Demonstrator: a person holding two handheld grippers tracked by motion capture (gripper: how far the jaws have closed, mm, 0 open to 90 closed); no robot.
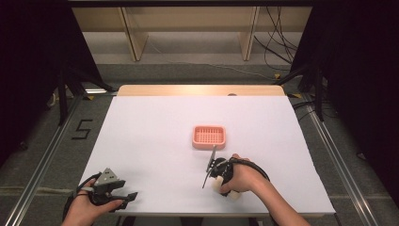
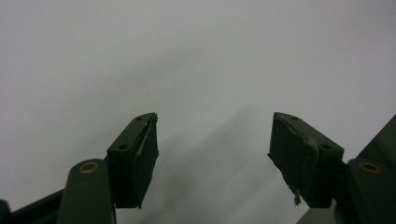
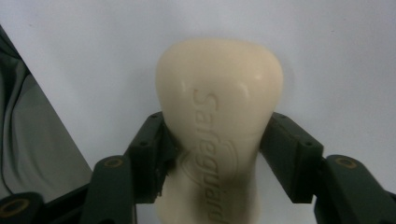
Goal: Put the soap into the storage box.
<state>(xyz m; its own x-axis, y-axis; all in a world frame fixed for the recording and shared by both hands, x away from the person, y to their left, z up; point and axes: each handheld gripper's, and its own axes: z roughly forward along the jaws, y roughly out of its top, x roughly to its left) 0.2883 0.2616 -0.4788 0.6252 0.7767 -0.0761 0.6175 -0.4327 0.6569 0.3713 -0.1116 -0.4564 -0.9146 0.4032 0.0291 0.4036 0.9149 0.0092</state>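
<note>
The soap [image 3: 219, 126], a cream bar with raised lettering, sits pinched at its narrowed waist between the jaws of the right gripper [image 3: 217, 154], low over the white table [image 1: 155, 136] near its front edge, with the pink dish [image 1: 209, 136] just beyond. The bar looks hard, fairly light and probably slick, so the waist is the sensible hold; squeezing a rounded end could shoot it out. The left gripper [image 2: 212, 140] rests spread and empty at the front left.
</note>
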